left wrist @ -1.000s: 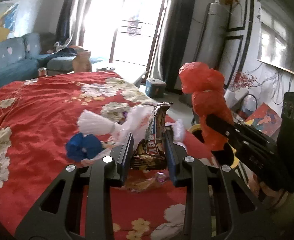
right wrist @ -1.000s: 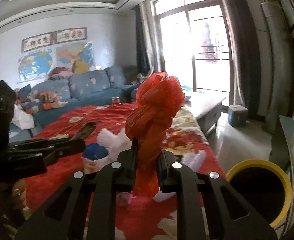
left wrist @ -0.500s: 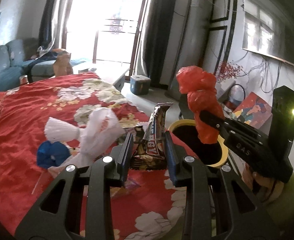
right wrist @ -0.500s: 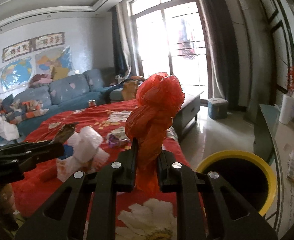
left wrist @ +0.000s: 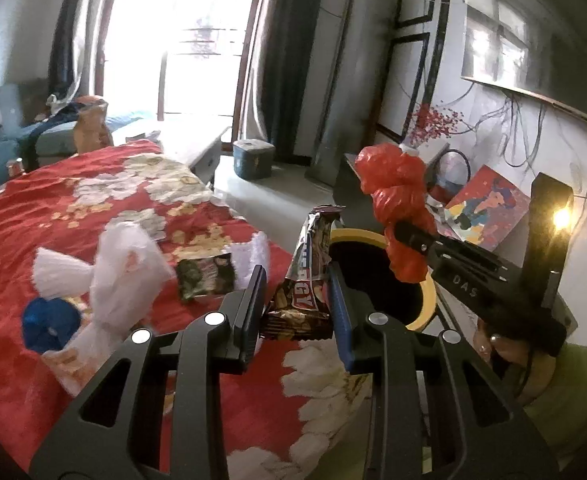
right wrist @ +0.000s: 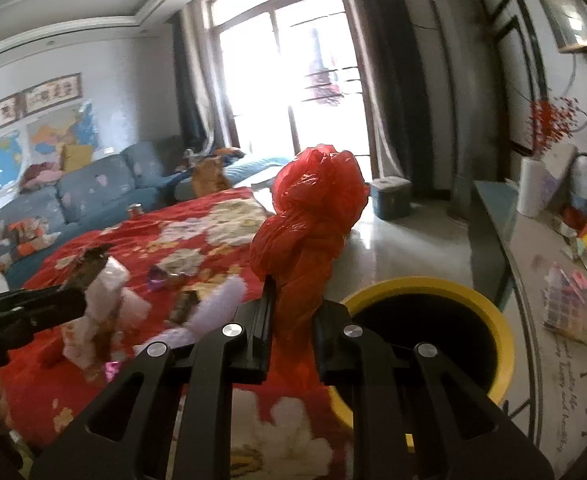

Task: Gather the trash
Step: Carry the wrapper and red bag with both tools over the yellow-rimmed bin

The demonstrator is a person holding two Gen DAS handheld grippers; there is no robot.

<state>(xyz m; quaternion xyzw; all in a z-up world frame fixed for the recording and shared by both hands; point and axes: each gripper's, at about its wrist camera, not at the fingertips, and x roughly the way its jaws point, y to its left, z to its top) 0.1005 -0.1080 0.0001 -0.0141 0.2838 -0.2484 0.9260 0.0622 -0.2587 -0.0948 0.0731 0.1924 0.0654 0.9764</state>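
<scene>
Left gripper: the left gripper (left wrist: 295, 300) has its two black fingers closed partway on a brown, shiny snack-bar wrapper (left wrist: 307, 276), which stands upright between the pads with its crimped top end above the fingertips.
Right gripper: the right gripper (right wrist: 293, 312) is clamped almost fully together on the twisted neck of a crumpled red plastic bag (right wrist: 313, 216); the bag's bunched head rises above the fingers.
Bin: a round black trash bin with a yellow rim (right wrist: 493, 320) stands on the floor just beside the edge of the desk, its mouth open. In the right wrist view the red bag is at the bin's near-left rim; in the left wrist view the bag hangs over the bin's mouth and the wrapper is at its left rim.
Desk: a red cloth with white and gold flowers (left wrist: 73, 208) covers the desk.
Trash on the cloth: a knotted white plastic bag (left wrist: 121, 264), a crumpled blue scrap (left wrist: 49, 320) next to it, a small dark flat packet (left wrist: 205, 276) and a piece of white tissue (left wrist: 257, 248) near the cloth's edge.
Person: a green sleeve (left wrist: 565, 392) shows behind the right gripper in the left wrist view.
Background: a blue sofa (right wrist: 93, 192) and a bright glass door (right wrist: 293, 80).
</scene>
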